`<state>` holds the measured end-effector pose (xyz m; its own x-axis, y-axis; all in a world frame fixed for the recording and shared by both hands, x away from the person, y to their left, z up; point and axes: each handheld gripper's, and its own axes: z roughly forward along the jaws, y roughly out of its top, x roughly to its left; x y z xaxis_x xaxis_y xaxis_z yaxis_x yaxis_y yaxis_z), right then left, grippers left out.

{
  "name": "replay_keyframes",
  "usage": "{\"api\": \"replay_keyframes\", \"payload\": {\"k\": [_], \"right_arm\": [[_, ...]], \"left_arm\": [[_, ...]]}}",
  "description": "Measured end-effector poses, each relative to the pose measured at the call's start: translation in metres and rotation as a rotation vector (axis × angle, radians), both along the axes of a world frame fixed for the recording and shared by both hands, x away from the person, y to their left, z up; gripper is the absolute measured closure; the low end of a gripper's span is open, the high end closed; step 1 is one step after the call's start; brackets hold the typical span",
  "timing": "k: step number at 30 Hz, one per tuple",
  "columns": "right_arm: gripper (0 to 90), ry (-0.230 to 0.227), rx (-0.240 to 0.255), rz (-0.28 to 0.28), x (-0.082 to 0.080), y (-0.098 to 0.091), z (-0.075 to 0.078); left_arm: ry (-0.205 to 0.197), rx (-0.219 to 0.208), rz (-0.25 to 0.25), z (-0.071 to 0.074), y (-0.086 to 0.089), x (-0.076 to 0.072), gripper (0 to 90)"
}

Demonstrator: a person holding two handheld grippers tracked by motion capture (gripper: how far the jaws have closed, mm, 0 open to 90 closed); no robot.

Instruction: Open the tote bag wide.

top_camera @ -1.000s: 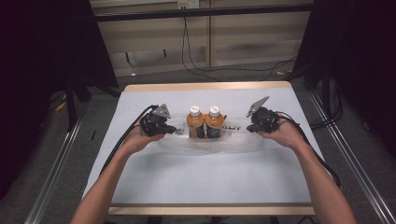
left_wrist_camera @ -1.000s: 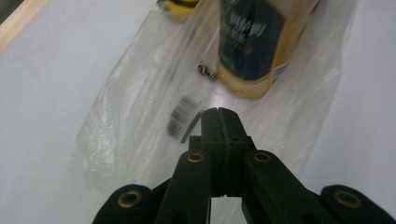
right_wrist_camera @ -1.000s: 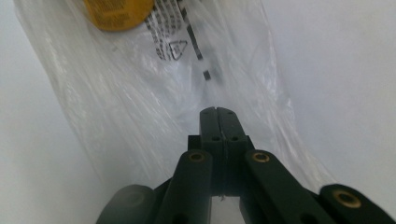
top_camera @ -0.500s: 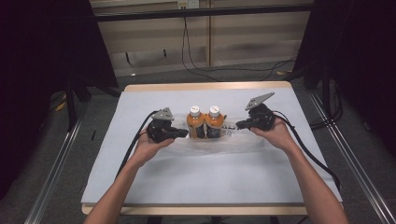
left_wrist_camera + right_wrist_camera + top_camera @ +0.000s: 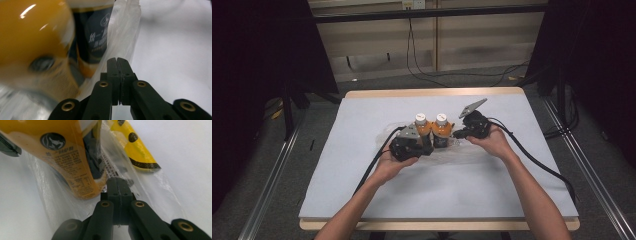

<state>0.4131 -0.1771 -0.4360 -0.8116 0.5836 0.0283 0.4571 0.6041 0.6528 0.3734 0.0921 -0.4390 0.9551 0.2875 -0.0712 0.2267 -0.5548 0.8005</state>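
**Both grippers pinched on the clear bag around two orange bottles**

The left gripper (image 5: pixel 117 60) has its matte black jaws pressed flat together, a fold of thin, crinkled clear plastic bag (image 5: pixel 125 30) caught at their tips. The right gripper (image 5: pixel 119 181) is likewise closed tight, its tips nipping the same glossy film at the other side. Whether the film is firmly clamped or merely pushed against, the close views do not fully settle, though it bunches right at both tips.

Inside the bag stand two bottles (image 5: pixel 432 131), upright and touching, round-bodied, filled with orange liquid, white-capped, each with a dark printed label. In the right gripper view a yellow strip (image 5: pixel 135 147) with black spots lies under the film just beyond the bottles.

From the high view the bag and bottles sit near the middle of the table (image 5: pixel 362 220), on a smooth pale cover (image 5: pixel 522 190). Open cover lies on every side; the wooden edge runs well apart from the hands.
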Motion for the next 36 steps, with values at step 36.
{"api": "replay_keyframes", "payload": {"k": [36], "right_arm": [[90.0,0.141,0.026,-0.138,0.064,0.039,-0.039]], "left_arm": [[0.075,0.143,-0.066,-0.041,-0.006,-0.014,90.0]]}}
